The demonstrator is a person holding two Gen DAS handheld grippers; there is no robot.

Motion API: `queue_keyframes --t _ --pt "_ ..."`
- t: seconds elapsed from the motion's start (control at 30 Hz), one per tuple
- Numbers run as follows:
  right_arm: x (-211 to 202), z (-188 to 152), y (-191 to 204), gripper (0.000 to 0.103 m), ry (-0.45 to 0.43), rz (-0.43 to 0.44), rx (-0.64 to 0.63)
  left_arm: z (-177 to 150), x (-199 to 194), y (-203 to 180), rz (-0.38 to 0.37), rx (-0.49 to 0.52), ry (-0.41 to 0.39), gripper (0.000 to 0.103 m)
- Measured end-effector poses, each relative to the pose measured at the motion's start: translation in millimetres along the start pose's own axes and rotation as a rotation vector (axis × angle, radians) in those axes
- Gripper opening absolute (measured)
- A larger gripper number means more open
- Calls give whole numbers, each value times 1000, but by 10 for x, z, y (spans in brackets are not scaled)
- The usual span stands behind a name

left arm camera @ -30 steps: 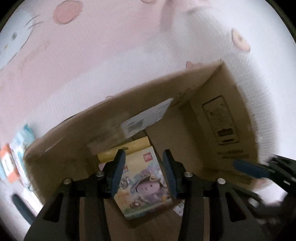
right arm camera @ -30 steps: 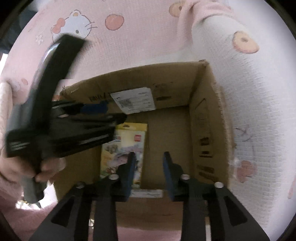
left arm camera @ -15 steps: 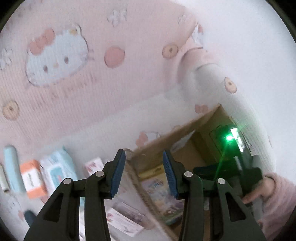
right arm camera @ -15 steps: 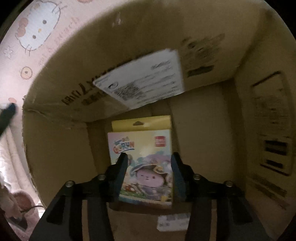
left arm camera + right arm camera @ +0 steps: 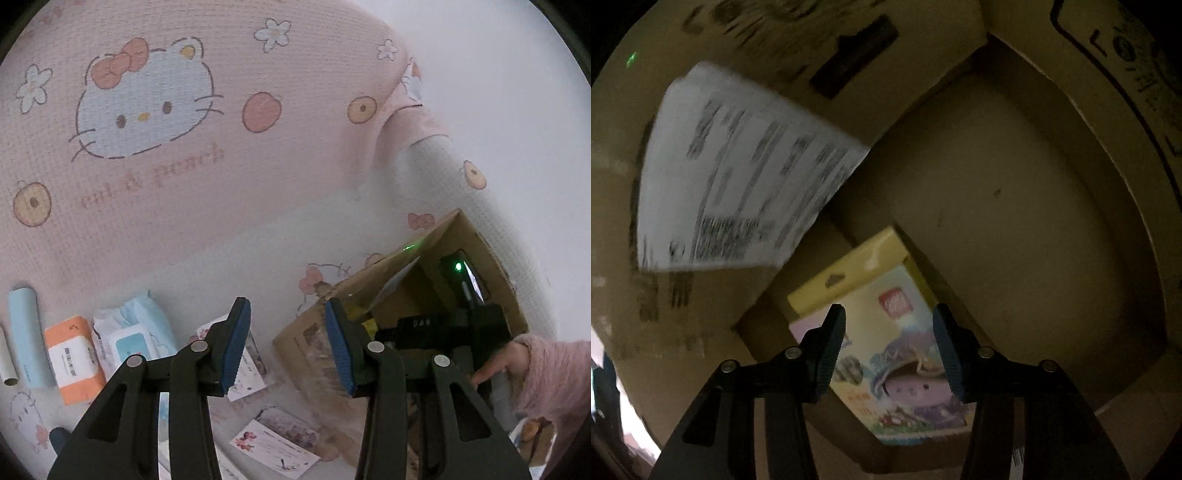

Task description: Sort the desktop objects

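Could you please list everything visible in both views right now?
box: one, brown cardboard, on the cloth at right
toy pack: one, yellow-topped, on the box floor
label: one, white, on an inner box wall
cloth: one, pink, cartoon cat print
tube: one, pale blue, far left
orange pack: one, beside the tube
wipes: one, blue-white
cards: several, loose, by the box
left gripper: open, empty
right gripper: inside the box, over the toy pack
sleeve: pink, fuzzy
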State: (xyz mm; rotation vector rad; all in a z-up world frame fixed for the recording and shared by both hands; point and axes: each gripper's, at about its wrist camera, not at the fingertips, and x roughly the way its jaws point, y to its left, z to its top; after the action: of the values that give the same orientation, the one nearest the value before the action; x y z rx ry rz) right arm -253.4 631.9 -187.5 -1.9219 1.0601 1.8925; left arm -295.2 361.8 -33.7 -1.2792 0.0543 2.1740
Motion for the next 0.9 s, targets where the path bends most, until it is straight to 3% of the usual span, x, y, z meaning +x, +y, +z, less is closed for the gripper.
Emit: queue_keyframes --t 0.2,0.33,0.5,0.63,0.9 --pt "144 -1 -126 33 4 14 78 -15 12 42 -8 8 -2 46" --pt "186 -16 54 19 14 6 -1 -46 22 57 -6 0 4 46" --pt "156 -9 156 17 -1 9 -27 -97 -12 17 8 15 3 46" --pt "-93 -106 124 17 -8 36 -8 -105 -120 -17 33 33 -23 46" --pt "-1027 -910 594 17 -201 -113 -385 -265 -464 -90 95 35 -104 46"
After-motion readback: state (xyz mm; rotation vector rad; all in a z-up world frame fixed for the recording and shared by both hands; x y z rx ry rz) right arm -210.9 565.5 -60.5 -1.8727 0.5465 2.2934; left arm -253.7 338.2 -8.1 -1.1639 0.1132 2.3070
